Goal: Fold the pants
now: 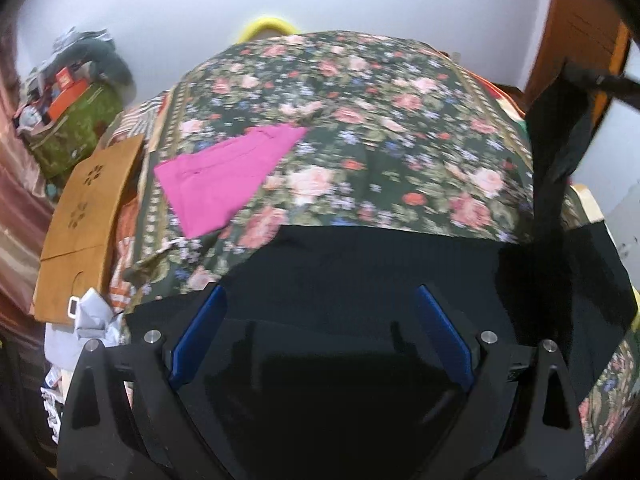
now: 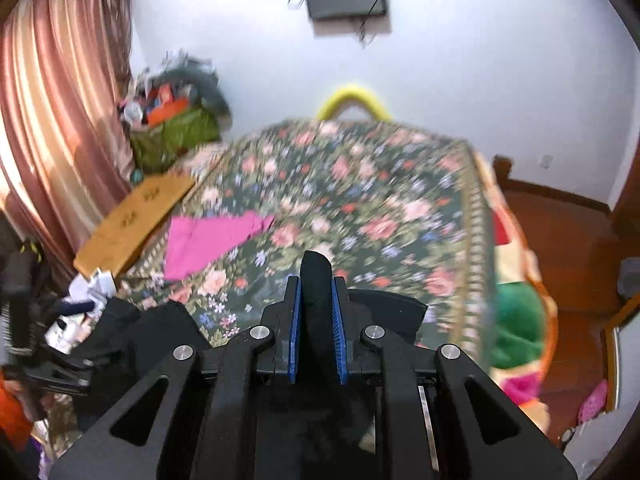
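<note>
Plainly, the risks sit with how each tool meets the cloth.

Right hand-held gripper (image 2: 316, 280): pressed together on a fold of the black pants (image 2: 315, 276) — the cloth stands up between the blue pads and pokes out past their tips.

Left hand-held gripper (image 1: 320, 296): spread wide, with nothing between the pads; black pants fabric (image 1: 360, 264) lies just ahead of and beneath its tips, draped over the near edge of the bed (image 1: 360, 128).

Pants location: near the holder's end of the floral bedspread, bunched rather than flat; a dark strip rises on the far right of the left view, likely the part lifted by the other tool.

Risk, slipping: the right pinch looks narrow — a pull toward the far side of the bed could draw the cloth out of the pads.

Risk, uneven fold: with only one side held, the free side may drag and crease, so the legs would not line up.

Risk, blind grasp: black cloth against black fingers gives little contrast, so the left tool could close on one layer only, or on the bedspread.

Risk, clutter: a pink garment (image 1: 228, 180) lies ahead and left of the left tool, apart from the pants; a wide sweep could catch it.

Blur: both views are smeared, so seam positions cannot be told.
</note>
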`<act>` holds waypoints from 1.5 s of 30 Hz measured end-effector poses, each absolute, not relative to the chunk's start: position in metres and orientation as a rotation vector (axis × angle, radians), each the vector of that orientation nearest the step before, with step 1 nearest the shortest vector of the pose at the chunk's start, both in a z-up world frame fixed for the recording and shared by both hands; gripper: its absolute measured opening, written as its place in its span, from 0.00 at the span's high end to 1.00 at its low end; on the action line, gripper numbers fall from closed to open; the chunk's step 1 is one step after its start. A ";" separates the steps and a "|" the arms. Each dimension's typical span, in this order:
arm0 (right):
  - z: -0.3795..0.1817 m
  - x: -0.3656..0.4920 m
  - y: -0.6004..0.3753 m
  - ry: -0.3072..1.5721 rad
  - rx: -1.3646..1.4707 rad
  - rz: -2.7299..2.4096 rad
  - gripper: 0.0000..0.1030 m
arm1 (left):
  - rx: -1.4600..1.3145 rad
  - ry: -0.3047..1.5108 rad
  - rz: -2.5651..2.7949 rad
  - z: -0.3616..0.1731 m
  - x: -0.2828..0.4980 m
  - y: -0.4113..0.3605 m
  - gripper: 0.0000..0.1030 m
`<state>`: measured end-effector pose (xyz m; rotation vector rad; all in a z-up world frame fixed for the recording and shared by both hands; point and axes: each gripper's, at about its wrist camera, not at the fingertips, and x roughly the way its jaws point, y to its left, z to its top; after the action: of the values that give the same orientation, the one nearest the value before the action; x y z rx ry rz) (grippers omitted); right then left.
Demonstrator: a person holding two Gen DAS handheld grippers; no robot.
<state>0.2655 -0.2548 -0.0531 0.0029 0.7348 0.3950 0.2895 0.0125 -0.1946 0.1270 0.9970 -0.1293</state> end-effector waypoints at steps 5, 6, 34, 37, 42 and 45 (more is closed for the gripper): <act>-0.023 0.229 -0.287 0.665 0.003 0.362 0.88 | 0.173 1.042 -0.204 -0.202 0.280 -0.029 0.07; -0.022 0.223 -0.292 0.657 0.003 0.355 0.88 | 0.180 1.051 -0.222 -0.204 0.277 -0.037 0.07; -0.173 0.072 -0.402 0.965 0.218 0.097 0.86 | 0.241 1.119 -0.309 -0.237 0.242 -0.102 0.07; -0.171 0.067 -0.403 0.970 0.216 0.078 0.83 | 0.237 1.113 -0.312 -0.236 0.242 -0.100 0.07; -0.154 0.060 -0.396 0.957 0.124 0.007 0.72 | 0.245 1.072 -0.295 -0.227 0.237 -0.092 0.07; -0.142 0.061 -0.388 0.934 0.094 0.010 0.63 | 0.238 1.018 -0.263 -0.214 0.235 -0.078 0.07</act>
<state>0.0612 -0.3879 -0.1415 0.0942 0.9344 0.0104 0.2346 -0.0775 -0.2136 0.2384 1.0178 -0.2630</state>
